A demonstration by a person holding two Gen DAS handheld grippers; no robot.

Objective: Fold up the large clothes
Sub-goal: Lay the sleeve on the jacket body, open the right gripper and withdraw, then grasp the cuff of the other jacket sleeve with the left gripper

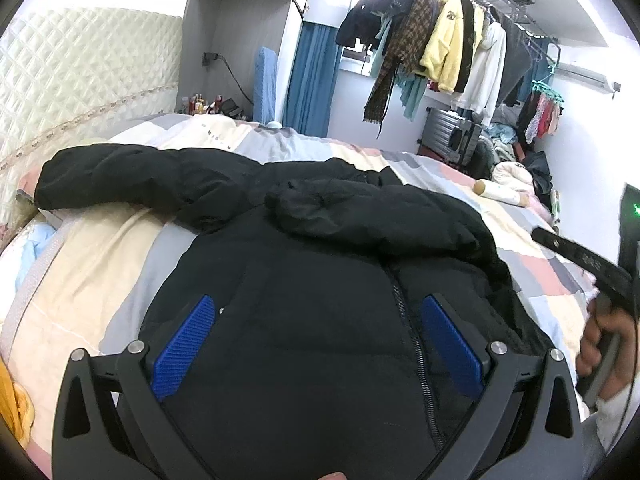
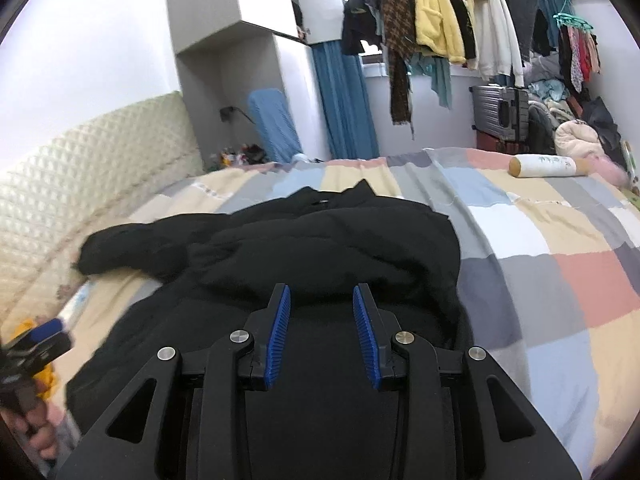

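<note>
A black padded jacket (image 1: 304,248) lies front up on the patchwork bed, its zipper (image 1: 404,312) running toward me. One sleeve (image 1: 120,172) stretches left toward the headboard. The other sleeve (image 1: 360,216) is folded across the chest. My left gripper (image 1: 318,304) hovers over the jacket's lower body, wide open, nothing between its blue pads (image 1: 188,344). My right gripper (image 2: 321,290) stands above the jacket (image 2: 320,240) near the folded sleeve, its jaws partly open and empty. A hand (image 1: 604,340) holds that right gripper at the right edge of the left wrist view.
The patchwork quilt (image 2: 560,264) covers the bed, with a quilted headboard (image 1: 80,80) on the left. A white cylinder pillow (image 2: 548,166) lies at the far right. A clothes rail (image 1: 448,40) and a grey suitcase (image 1: 452,136) stand beyond the bed. Yellow cloth (image 1: 12,400) lies at the left edge.
</note>
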